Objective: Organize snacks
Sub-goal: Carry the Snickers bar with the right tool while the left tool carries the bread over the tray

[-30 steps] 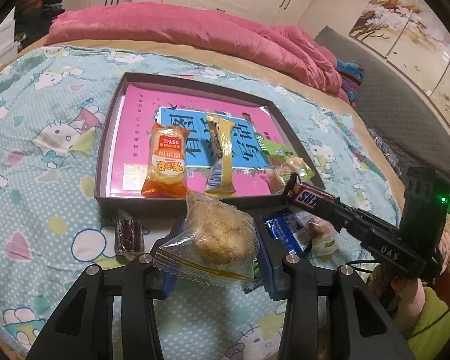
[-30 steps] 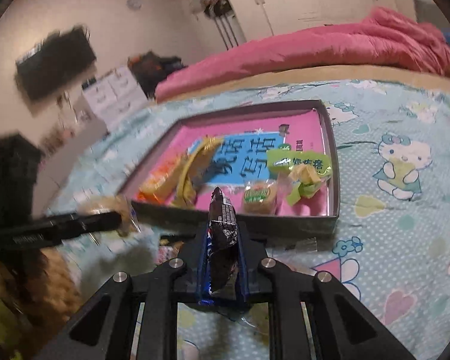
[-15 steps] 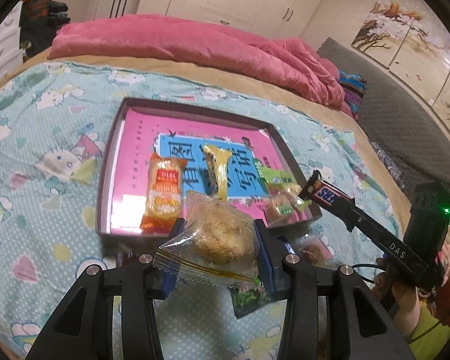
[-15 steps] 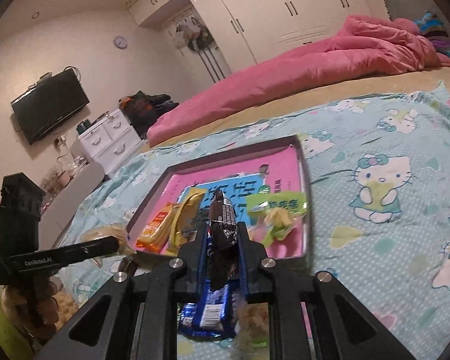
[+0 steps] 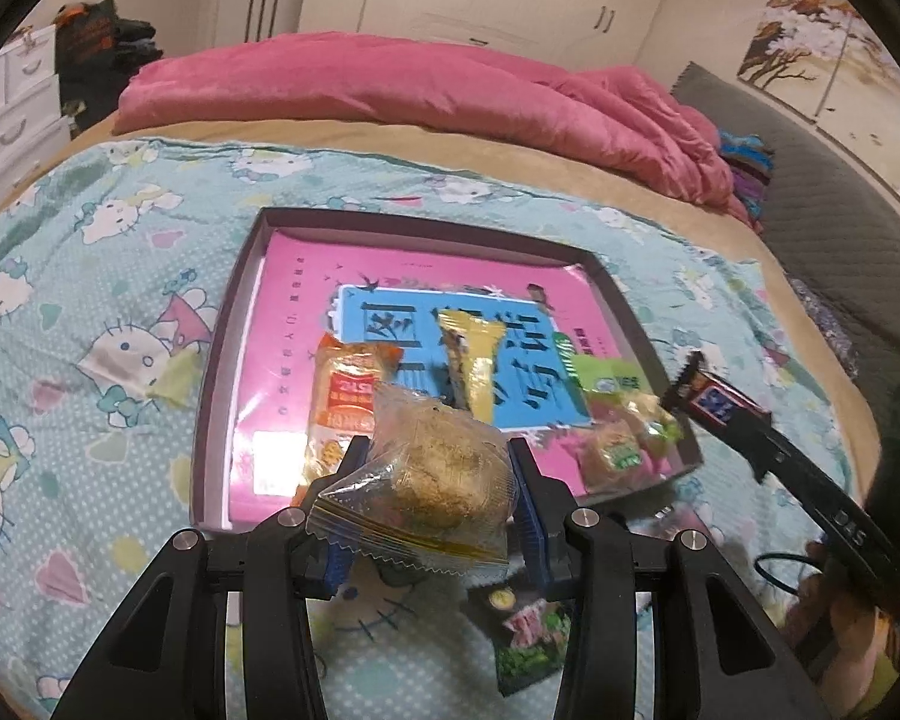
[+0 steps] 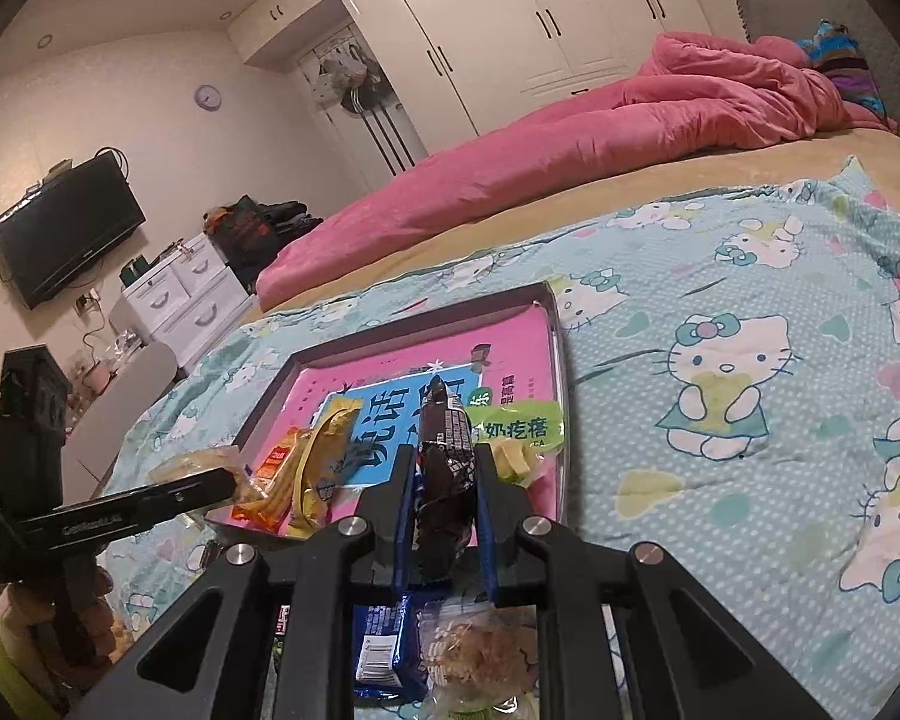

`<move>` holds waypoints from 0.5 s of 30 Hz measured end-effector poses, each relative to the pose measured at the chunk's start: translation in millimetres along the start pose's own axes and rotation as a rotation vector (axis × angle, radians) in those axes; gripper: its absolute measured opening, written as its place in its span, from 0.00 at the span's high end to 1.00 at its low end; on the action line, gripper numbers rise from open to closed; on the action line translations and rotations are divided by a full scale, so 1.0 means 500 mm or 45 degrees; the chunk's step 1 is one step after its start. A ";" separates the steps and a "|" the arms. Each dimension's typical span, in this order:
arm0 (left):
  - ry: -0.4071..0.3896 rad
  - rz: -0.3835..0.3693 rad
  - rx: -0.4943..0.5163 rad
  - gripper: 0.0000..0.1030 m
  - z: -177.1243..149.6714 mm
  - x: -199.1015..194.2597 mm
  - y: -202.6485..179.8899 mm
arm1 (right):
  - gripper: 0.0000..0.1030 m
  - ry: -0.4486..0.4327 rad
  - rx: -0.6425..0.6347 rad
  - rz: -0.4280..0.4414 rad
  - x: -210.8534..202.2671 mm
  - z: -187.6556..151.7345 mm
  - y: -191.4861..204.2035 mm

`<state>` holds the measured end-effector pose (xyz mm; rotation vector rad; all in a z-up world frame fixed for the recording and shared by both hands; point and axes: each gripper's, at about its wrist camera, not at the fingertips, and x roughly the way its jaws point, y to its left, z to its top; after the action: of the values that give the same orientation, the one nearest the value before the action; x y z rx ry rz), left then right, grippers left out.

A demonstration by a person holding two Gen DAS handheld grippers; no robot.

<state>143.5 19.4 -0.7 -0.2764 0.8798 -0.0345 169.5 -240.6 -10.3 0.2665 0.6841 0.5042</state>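
A clear-wrapped golden pastry and a dark foil-wrapped chocolate bar were clamped in the left tongs and the tightly closed right tongs, poised at lower centre for the dark shallow cardboard tray.

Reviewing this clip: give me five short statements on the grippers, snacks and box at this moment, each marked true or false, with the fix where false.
1. The left gripper holds a clear-wrapped pastry. True.
2. The right gripper is open and holds nothing. False: it is shut on a dark chocolate bar.
3. The box holds an orange packet and a yellow packet. True.
4. The box sits on a wooden table. False: it sits on a cartoon-cat bedsheet.
5. A blue packet lies inside the box. False: it lies on the sheet, below the right gripper.
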 end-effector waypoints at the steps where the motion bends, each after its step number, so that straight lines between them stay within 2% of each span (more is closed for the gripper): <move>1: -0.001 0.015 -0.002 0.56 0.002 0.005 0.001 | 0.83 -0.004 -0.004 -0.004 0.000 0.000 0.000; 9: 0.008 0.098 0.052 0.56 0.006 0.037 -0.005 | 0.83 0.001 -0.010 -0.023 0.015 0.001 -0.002; 15: 0.023 0.097 0.078 0.56 -0.001 0.052 -0.015 | 0.83 0.022 -0.036 -0.028 0.034 -0.003 0.004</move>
<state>160.5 8.4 -18.7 -0.1850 0.9048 0.0070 178.9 -230.2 -19.9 0.2283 0.6952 0.4954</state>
